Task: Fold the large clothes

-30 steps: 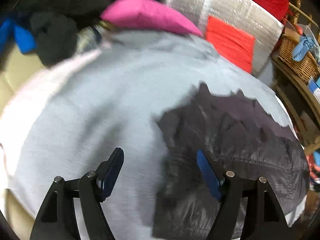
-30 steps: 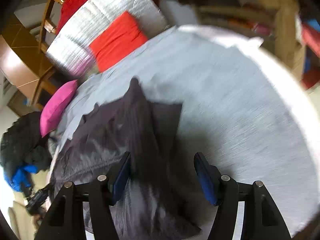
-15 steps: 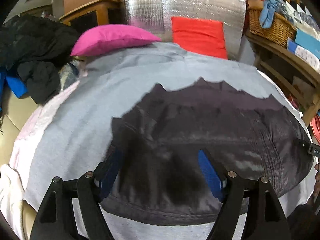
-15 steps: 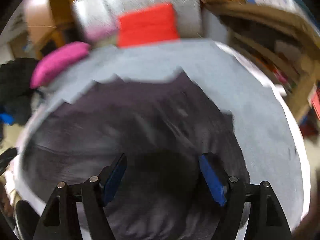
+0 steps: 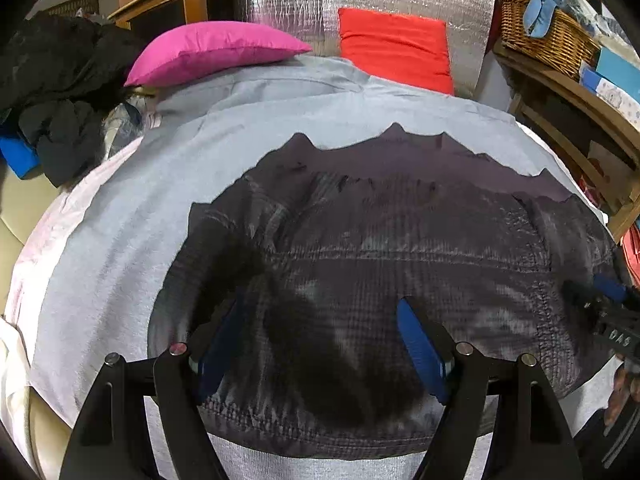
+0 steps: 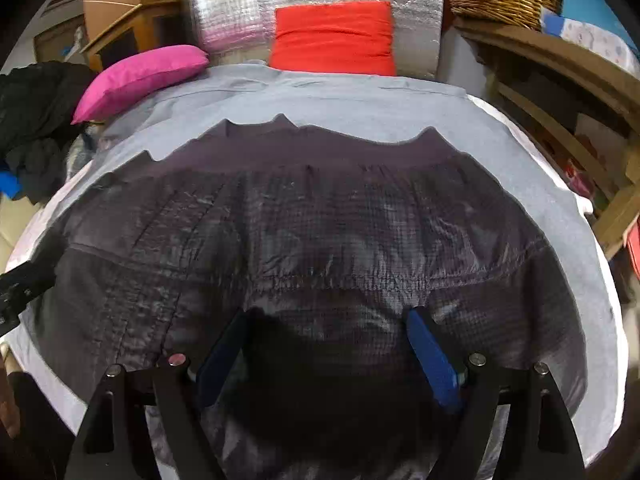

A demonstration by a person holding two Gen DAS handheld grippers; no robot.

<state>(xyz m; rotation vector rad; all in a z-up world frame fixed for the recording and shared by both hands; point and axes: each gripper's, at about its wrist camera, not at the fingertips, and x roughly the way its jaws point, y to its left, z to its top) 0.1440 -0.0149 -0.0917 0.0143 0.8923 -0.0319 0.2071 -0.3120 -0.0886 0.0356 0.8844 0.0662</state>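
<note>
**Garment spread, both tools released**

Swung square-on since the earlier frames: both views. Dark grey, thin ripstop garment [image 6: 320, 232] lying flat on pale grey sheet [image 6: 360, 104], long axis crosswise, short of red cushion [image 6: 334, 36]. Left gripper [image 5: 320, 344] agape, empty, over hem's left part. Right gripper [image 6: 326, 352] just widened, nothing pinched, over right part.

Both grippers point steeply downward, side by side. The left gripper [image 5: 320, 344] holds its jaws wide apart, blue pads [image 5: 420, 352] facing each other with nothing pressed between them. The right gripper [image 6: 326, 354] has just been opening its jaws; they stand wide and clamp nothing, its tip showing at the left view's right edge.
</note>
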